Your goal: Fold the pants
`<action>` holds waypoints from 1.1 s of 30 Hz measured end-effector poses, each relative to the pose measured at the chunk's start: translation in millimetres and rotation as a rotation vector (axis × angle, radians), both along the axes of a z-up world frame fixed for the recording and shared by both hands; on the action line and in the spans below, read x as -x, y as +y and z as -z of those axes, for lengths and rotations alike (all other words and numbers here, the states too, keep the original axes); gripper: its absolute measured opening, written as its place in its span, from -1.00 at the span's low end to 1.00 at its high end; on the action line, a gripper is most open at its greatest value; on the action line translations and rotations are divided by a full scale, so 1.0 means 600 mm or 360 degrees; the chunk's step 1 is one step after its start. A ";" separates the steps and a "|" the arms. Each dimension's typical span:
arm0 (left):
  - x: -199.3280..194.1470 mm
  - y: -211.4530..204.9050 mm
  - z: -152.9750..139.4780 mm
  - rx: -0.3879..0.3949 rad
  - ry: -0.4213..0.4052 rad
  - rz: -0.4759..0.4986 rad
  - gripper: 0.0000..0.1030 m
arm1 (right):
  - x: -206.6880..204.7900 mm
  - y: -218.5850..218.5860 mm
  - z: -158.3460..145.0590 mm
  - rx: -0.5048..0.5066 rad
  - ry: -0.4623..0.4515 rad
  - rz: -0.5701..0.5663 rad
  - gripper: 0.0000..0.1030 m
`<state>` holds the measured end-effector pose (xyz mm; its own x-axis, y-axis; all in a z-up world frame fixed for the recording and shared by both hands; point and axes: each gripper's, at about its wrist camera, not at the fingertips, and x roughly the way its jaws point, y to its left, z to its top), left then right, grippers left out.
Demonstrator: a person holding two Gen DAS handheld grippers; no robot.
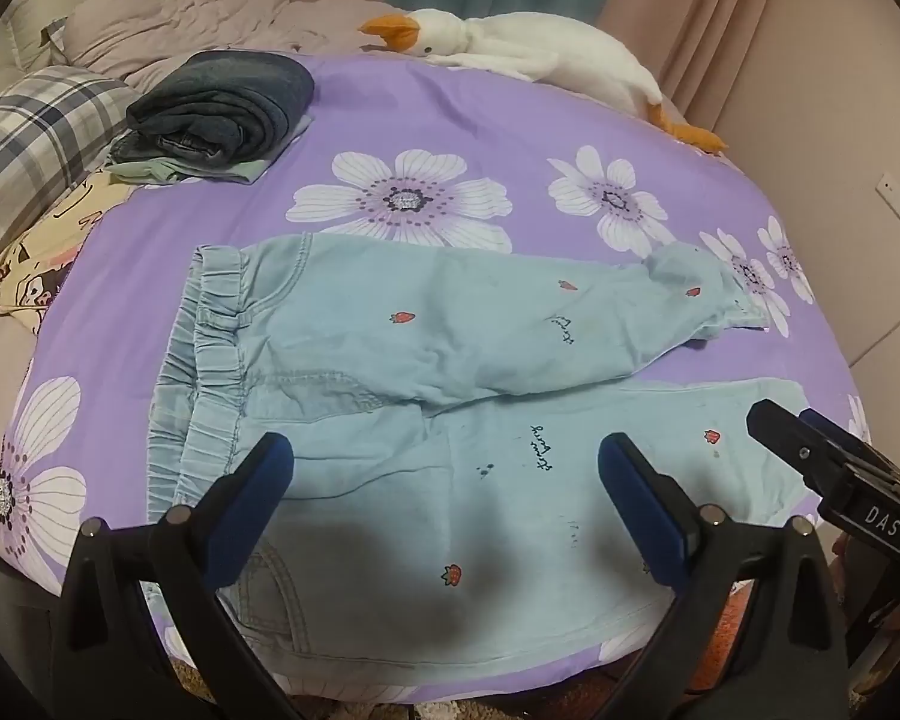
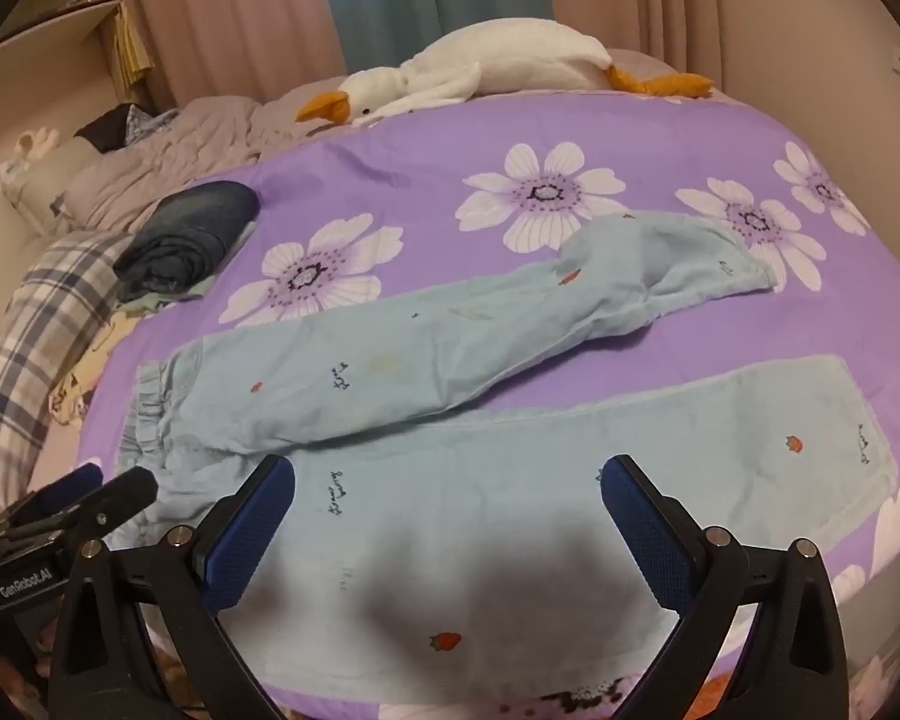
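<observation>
Light blue pants (image 1: 390,360) with small strawberry prints lie flat on the purple flowered bedspread (image 1: 450,108), waistband to the left, both legs spread apart to the right. They also show in the right wrist view (image 2: 450,372). My left gripper (image 1: 447,468) is open and empty, hovering over the near leg close to the waistband. My right gripper (image 2: 450,492) is open and empty, hovering over the near leg further right. The right gripper shows at the right edge of the left wrist view (image 1: 822,456). The left gripper shows at the left edge of the right wrist view (image 2: 84,492).
A stack of folded dark jeans (image 1: 222,108) over other clothes sits at the back left. A white plush goose (image 1: 540,48) lies along the far edge. A plaid pillow (image 1: 24,144) and rumpled bedding lie at left. Curtains hang behind the bed.
</observation>
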<state>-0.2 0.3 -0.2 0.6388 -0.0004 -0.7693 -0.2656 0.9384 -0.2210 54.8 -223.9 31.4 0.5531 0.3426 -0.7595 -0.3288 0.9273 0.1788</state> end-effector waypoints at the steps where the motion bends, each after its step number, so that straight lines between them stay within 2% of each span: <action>1: 0.000 0.000 0.000 -0.0002 0.0002 -0.0002 0.97 | -0.001 0.000 0.002 -0.0004 0.0004 -0.0002 0.99; 16: -0.002 -0.008 0.008 -0.0013 0.0063 0.0002 0.97 | -0.009 -0.010 0.016 -0.0031 0.0050 0.0004 0.99; 33: 0.000 -0.018 0.009 -0.0004 0.0052 0.0015 0.97 | -0.010 -0.012 0.017 -0.0024 0.0063 0.0026 0.99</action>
